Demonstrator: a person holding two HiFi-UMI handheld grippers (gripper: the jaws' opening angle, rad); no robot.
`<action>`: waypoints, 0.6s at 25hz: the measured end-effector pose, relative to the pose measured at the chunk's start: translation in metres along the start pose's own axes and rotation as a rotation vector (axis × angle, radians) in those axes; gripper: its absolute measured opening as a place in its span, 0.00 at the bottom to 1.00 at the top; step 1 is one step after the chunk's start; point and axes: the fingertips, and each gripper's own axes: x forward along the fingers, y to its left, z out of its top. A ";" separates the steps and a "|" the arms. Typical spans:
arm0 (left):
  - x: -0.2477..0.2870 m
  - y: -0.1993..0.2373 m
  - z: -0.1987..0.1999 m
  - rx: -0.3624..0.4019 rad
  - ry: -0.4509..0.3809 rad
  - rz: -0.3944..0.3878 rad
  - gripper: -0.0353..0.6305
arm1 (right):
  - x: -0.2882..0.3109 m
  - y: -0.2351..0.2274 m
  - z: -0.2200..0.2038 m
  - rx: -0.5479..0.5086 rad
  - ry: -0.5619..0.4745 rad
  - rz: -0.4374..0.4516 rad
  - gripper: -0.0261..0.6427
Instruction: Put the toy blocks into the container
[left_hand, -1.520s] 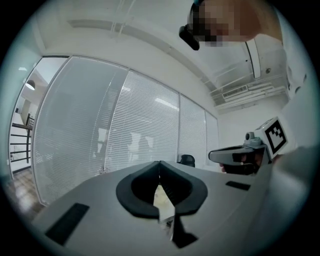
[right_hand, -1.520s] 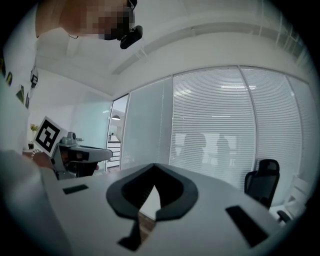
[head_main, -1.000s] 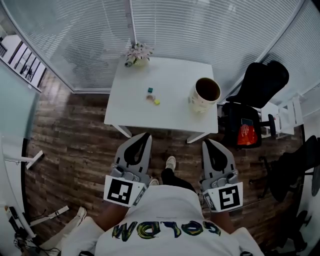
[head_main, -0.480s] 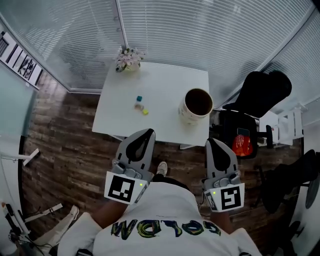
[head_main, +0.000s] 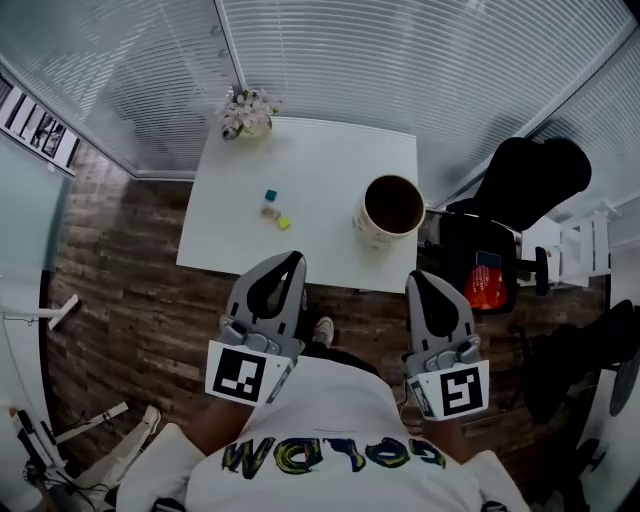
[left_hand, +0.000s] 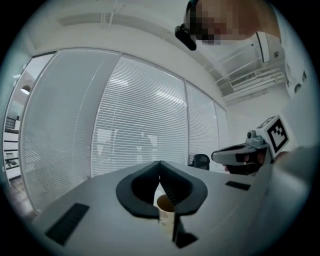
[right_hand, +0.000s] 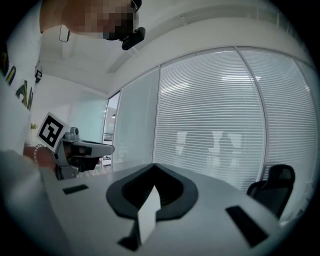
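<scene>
While I hold both tools low before me, tips at near table edge: left gripper (head_main: 296, 260) jaws together, nothing between; right gripper (head_main: 415, 277) likewise closed, empty. Beyond, white table (head_main: 330, 160). Three blocks (head_main: 272, 210) clustered left of centre on tabletop: yellow nearest, tan next, teal farthest. Cup (head_main: 372, 232) upright to their right, well apart. Flowers (head_main: 245, 112) at far left corner.
</scene>
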 end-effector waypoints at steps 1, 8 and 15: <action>0.003 0.004 0.001 -0.001 -0.003 0.002 0.07 | 0.005 0.000 -0.001 0.000 0.002 0.005 0.05; 0.032 0.032 0.000 -0.019 -0.012 -0.006 0.07 | 0.045 -0.006 0.003 -0.010 0.008 0.011 0.05; 0.065 0.086 0.000 -0.027 -0.014 -0.007 0.07 | 0.121 -0.001 0.008 -0.019 0.013 0.037 0.05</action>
